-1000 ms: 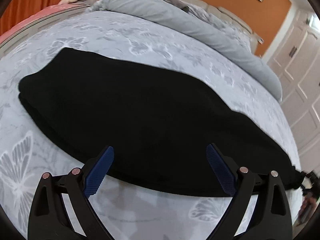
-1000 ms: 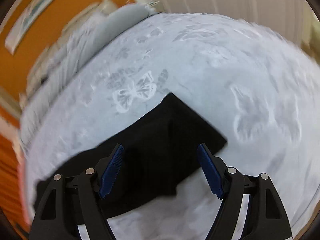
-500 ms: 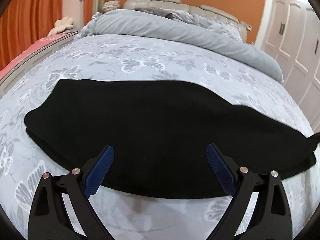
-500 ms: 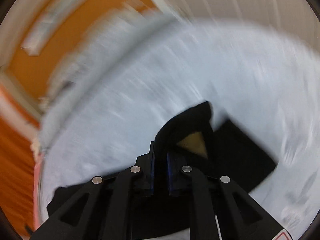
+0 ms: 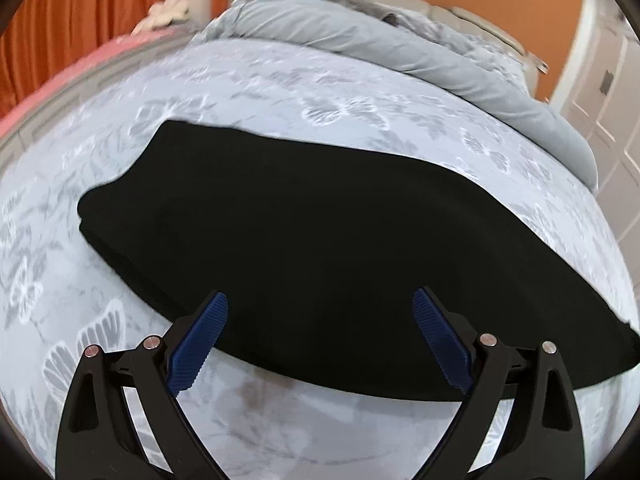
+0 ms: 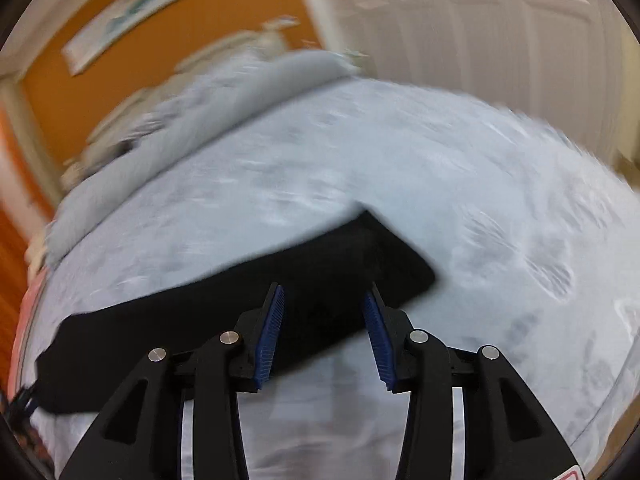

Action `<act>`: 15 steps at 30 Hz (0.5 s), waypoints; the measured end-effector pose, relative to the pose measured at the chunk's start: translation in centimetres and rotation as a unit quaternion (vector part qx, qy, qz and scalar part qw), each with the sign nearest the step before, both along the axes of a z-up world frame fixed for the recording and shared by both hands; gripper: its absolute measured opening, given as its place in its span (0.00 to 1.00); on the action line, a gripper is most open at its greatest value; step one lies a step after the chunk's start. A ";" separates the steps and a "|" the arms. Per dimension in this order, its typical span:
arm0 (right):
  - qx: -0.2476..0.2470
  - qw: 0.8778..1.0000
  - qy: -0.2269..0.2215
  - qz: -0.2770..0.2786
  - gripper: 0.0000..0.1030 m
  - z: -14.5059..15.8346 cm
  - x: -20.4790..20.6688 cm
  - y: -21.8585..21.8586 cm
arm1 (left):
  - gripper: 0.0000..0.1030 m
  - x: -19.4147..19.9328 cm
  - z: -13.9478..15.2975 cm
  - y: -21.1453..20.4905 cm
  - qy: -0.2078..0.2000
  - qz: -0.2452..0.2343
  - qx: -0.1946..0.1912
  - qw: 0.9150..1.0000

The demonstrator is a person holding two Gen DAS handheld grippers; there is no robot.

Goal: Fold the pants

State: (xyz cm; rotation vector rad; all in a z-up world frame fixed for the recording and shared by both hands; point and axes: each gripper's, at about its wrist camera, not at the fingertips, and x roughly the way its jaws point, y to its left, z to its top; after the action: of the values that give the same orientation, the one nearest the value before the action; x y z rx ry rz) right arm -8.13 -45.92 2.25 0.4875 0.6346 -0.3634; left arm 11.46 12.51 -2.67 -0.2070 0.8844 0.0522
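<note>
While the left wrist view keeps the black pants (image 5: 320,240) folded lengthwise across the butterfly-print bedspread (image 5: 280,92), their 4 o'clock end runs out of frame; the left gripper (image 5: 320,336) hangs released over the near edge. From the right wrist (blurred), the right gripper (image 6: 323,330) is opening, nothing pinched, above the pants' squared end (image 6: 400,264); red lettering at 5 o'clock is cut off, unreadable.
</note>
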 end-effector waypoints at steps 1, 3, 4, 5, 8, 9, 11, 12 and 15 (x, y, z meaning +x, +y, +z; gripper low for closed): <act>0.008 0.999 -0.011 0.038 0.40 0.9 1.1 1.8 | 0.89 0.1 -0.1 0.3 0.004 0.007 0.003 1.000; 0.017 0.995 0.001 0.098 0.40 1.0 3.9 5.0 | 0.89 0.1 0.0 0.2 0.003 0.014 0.028 1.000; 0.017 0.993 0.012 0.120 0.39 0.5 5.5 6.0 | 0.89 0.0 0.0 0.0 0.001 0.013 0.039 0.999; 0.009 0.990 0.045 0.132 0.39 -1.1 8.0 7.1 | 0.89 -0.1 0.1 -0.4 -0.001 0.010 0.059 0.998; 0.021 0.986 0.144 0.084 0.31 -5.0 12.5 8.3 | 0.89 -0.6 0.5 -1.1 -0.006 0.006 0.102 0.995; 0.054 0.986 0.118 0.105 0.32 -4.6 13.1 9.3 | 0.89 -0.7 0.6 -0.9 -0.005 0.008 0.102 0.995; 0.059 0.975 0.078 0.202 0.34 -2.3 16.3 15.1 | 0.89 -0.7 0.7 -0.1 0.002 0.016 0.085 0.996; 0.029 0.966 0.076 0.244 0.45 -1.3 18.0 18.5 | 0.89 -0.5 0.7 0.4 0.006 0.020 0.074 0.997; 0.002 0.936 0.079 0.342 0.66 0.0 23.7 27.2 | 0.89 -0.2 0.6 1.2 0.015 0.029 0.064 0.997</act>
State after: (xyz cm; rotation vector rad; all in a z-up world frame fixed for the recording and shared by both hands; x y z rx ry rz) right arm 15.55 -18.72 2.30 0.2156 0.9163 0.2648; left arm 11.28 13.71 -2.07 -0.1117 0.9025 0.1662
